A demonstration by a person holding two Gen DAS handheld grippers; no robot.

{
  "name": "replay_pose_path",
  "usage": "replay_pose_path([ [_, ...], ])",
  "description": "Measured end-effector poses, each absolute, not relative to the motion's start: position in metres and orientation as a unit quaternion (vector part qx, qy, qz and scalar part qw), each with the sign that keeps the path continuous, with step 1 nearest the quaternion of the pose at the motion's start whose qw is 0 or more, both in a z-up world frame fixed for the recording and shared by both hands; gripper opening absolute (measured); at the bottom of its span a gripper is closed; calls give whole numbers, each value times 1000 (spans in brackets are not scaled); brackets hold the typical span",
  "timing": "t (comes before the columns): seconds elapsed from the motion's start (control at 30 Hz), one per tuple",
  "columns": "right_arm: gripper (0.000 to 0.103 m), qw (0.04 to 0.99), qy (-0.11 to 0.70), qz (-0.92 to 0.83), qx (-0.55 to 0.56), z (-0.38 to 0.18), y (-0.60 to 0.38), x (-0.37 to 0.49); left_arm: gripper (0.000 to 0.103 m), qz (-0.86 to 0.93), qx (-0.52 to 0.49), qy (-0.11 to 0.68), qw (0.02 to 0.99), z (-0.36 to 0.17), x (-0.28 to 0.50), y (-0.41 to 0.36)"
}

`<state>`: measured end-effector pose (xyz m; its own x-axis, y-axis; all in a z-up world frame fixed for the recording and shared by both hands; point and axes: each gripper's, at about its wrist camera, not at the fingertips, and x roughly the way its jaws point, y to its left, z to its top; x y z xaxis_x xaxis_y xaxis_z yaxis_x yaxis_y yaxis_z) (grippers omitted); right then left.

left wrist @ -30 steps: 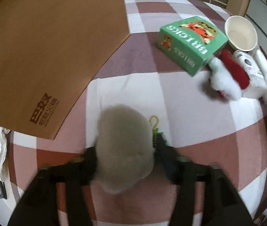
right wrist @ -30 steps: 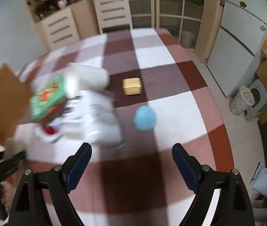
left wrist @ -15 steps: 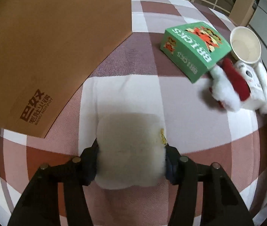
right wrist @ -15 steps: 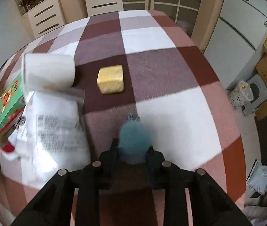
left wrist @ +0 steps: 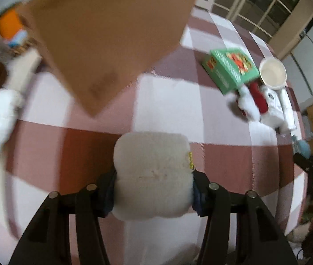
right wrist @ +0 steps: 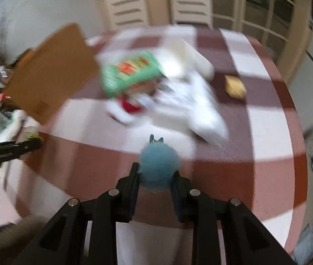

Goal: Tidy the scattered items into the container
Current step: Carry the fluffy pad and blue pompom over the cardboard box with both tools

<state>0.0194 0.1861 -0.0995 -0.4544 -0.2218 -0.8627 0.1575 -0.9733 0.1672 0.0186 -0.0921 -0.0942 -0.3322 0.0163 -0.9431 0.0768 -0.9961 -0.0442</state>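
The left tongs were closed on a cream plush block, one pad pressed against each side of it. A short yellow bead chain showed at the block's right edge, next to the right pad. The block was held clear above the checked surface.

The right tongs were clamped at their narrowest on a small blue fluffy ball, which bulged out ahead of the pads. A small blue clip stuck out from the far side of the ball. The ball was also held off the surface.

The cardboard box, the container for the task, stood ahead and to the left of the left tongs, with its near corner pointing toward them. In the right wrist view the same box lay far to the left of the right tongs.

The remaining scattered items lay ahead and to the right of the left tongs:
- a green carton with a printed lid;
- a white bowl just beyond the carton;
- a red-and-white plush piece touching the near end of the carton;
- a white plastic pack beside the plush piece.

A yellow block lay ahead and to the right of the right tongs, well apart from the others. Both views were blurred, and the finer details of the pile could not be told.
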Motion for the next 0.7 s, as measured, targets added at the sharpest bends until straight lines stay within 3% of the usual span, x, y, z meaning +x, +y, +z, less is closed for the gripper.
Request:
replay_pose_path([
  [0.3, 26, 216, -13, -887, 408, 17, 83, -19, 55, -848, 512, 21, 139, 28, -8, -137],
  [0.47, 26, 243, 14, -897, 369, 51, 28, -37, 55, -860, 490, 39, 137, 62, -30, -157],
  [0.7, 26, 255, 20, -901, 352, 68, -15, -45, 55, -864, 484, 32, 134, 71, -45, -171],
])
